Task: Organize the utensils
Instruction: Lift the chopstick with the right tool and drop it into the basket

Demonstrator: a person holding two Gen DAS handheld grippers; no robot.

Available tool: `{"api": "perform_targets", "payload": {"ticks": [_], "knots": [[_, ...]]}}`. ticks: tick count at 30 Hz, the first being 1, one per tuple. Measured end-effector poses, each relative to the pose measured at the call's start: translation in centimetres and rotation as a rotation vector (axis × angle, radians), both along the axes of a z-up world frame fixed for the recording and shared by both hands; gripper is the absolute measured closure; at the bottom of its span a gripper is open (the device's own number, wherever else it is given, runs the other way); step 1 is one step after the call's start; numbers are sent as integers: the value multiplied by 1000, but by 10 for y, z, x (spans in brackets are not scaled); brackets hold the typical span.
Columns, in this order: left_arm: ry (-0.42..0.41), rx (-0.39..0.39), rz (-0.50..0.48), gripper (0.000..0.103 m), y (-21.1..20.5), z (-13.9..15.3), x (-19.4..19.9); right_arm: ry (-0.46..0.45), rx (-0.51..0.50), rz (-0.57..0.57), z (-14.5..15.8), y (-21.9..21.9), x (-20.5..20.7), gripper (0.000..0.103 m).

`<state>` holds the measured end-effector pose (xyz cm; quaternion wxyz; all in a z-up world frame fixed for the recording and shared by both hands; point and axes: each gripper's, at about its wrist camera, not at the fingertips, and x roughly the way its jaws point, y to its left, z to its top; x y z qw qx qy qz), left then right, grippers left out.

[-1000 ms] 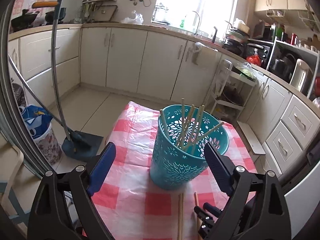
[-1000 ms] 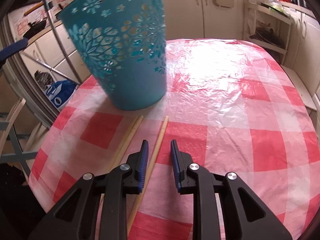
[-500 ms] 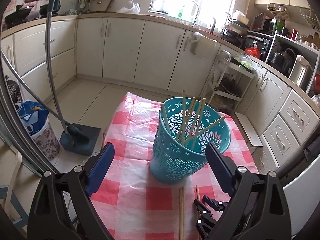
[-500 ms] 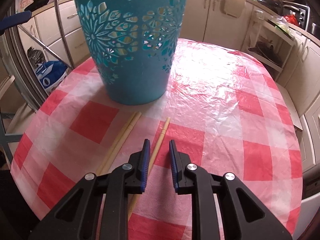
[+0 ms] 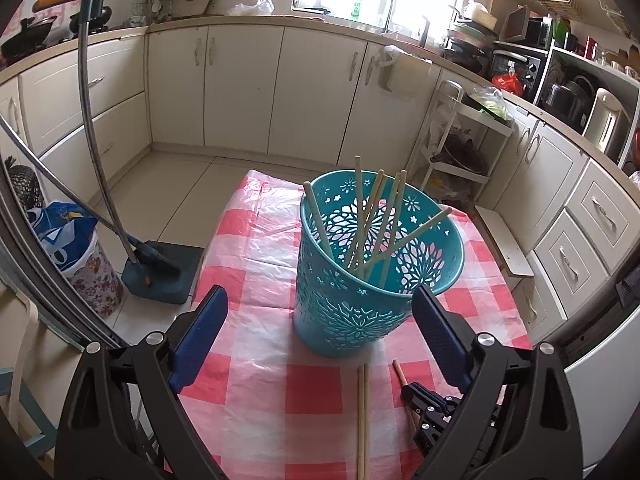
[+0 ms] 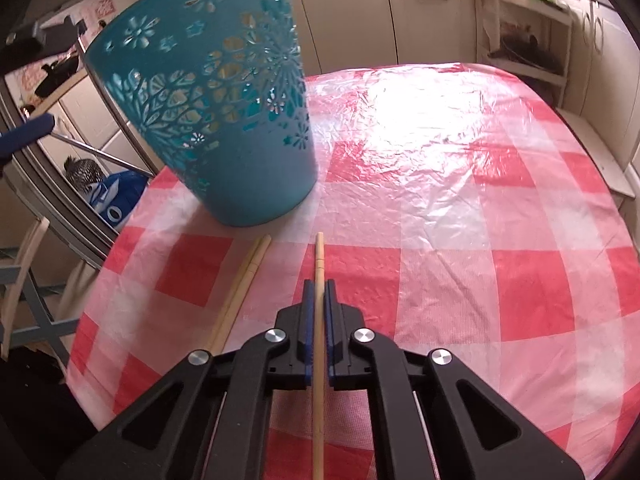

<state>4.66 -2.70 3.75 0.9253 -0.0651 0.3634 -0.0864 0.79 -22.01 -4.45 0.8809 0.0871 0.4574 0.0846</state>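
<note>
Right, the single chopstick (image 6: 319,276) sits dead centre between the blue pads of the right gripper (image 6: 319,292), running straight along the gripper's line, its far tip poking out ahead of the fingertips towards the basket and its near end passing back under the black body. The jaws have come together on it with no gap showing on either side, so that chopstick is pinched. Just to its left, a pair of chopsticks (image 6: 240,292) lies side by side on the checked cloth, angled slightly, touching nothing but the cloth. Beyond both, close ahead, stands the teal cut-out basket (image 6: 224,120), upright on the bench (image 6: 480,240), near its left edge. From the left wrist view that basket (image 5: 360,312) holds a loose bunch of chopsticks (image 5: 376,232) leaning at different angles against its rim. The left gripper (image 5: 320,324) hangs over it with its jaws spread wide, one blue pad on each side of the basket's lower wall, clear of it and holding nothing. Low in that view, the right gripper (image 5: 416,394) shows at the table, the chopstick's (image 5: 399,372) tip just ahead.
</note>
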Motion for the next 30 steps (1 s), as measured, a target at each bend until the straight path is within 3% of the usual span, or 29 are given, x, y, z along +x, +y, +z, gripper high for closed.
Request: {"api": "perform_targets", "payload": {"ticks": [15, 23, 30], "knots": [[12, 28, 4, 12, -2, -4, 5, -49, 165, -93, 18, -45, -16, 98], [30, -74, 145, 11, 47, -7, 16, -158, 223, -86, 44, -57, -28, 98], [52, -127, 193, 11, 63, -12, 21, -250, 287, -85, 75, -51, -30, 98]]}}
